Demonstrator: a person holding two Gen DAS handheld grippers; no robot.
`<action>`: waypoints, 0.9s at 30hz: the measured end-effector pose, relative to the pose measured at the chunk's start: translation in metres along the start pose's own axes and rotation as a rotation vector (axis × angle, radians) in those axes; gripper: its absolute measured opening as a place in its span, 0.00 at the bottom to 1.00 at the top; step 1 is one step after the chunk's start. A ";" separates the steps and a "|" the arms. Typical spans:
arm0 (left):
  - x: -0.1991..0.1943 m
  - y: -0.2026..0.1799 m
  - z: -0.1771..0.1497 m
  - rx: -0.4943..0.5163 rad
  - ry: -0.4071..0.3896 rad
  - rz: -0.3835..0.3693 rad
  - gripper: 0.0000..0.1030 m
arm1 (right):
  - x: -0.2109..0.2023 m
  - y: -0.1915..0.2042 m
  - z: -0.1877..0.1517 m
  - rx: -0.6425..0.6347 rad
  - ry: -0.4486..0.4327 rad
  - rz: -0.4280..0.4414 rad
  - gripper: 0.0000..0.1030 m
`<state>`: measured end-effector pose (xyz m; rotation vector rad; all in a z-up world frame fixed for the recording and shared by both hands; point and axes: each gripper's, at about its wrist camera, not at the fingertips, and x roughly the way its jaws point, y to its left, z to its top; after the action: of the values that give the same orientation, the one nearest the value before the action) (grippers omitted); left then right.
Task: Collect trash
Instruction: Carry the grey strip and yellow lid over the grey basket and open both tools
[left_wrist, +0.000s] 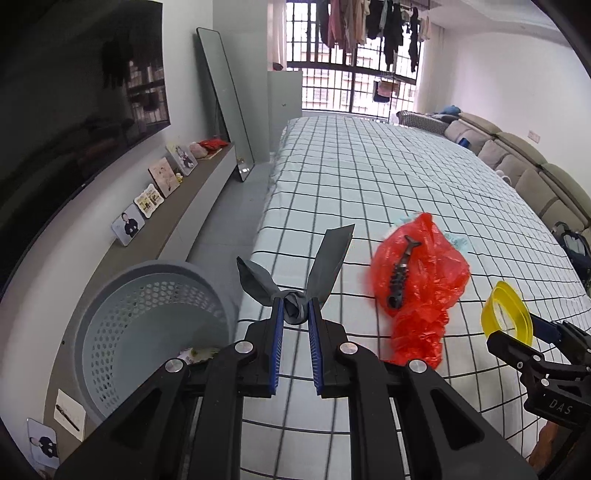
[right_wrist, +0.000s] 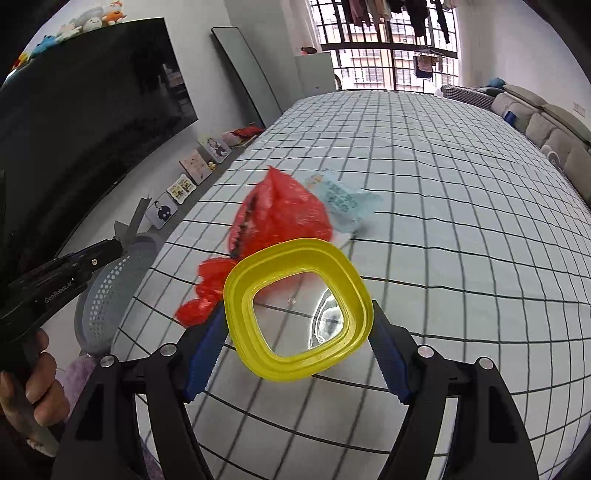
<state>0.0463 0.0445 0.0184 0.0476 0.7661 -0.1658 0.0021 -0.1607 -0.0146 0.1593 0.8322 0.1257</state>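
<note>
Left wrist view first: the bed (left_wrist: 388, 166) with its checked sheet fills most of the frame, and the grey perforated basket (left_wrist: 147, 325) sits on the floor just off its near corner. That's the drop target, I'd say. Still lying on the bed are a red plastic bag (left_wrist: 417, 273) with a small dark fish-shaped thing (left_wrist: 400, 273) on top, and a pale blue wrapper (right_wrist: 341, 201) just behind it.

The left hand-held gripper (left_wrist: 295, 314) is clamped on a knotted grey scrap (left_wrist: 295, 312), hanging over the bed edge right beside the basket. The right hand-held gripper (right_wrist: 299, 328) has its jaws wide, pinching a yellow square lid (right_wrist: 295, 310) by its sides.

Tip for this step: get each piece fully over the basket mouth before letting go, left one first since it's closest. Both tilt downward, side by side.
</note>
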 end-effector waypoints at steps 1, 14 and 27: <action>0.000 0.008 0.000 -0.011 0.000 0.007 0.14 | 0.002 0.010 0.003 -0.016 -0.001 0.010 0.69; 0.008 0.132 -0.029 -0.165 0.043 0.170 0.14 | 0.068 0.152 0.036 -0.237 0.070 0.189 0.69; 0.041 0.199 -0.059 -0.266 0.129 0.221 0.14 | 0.138 0.235 0.036 -0.363 0.187 0.256 0.69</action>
<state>0.0677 0.2418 -0.0560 -0.1108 0.9004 0.1510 0.1092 0.0902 -0.0459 -0.0904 0.9583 0.5352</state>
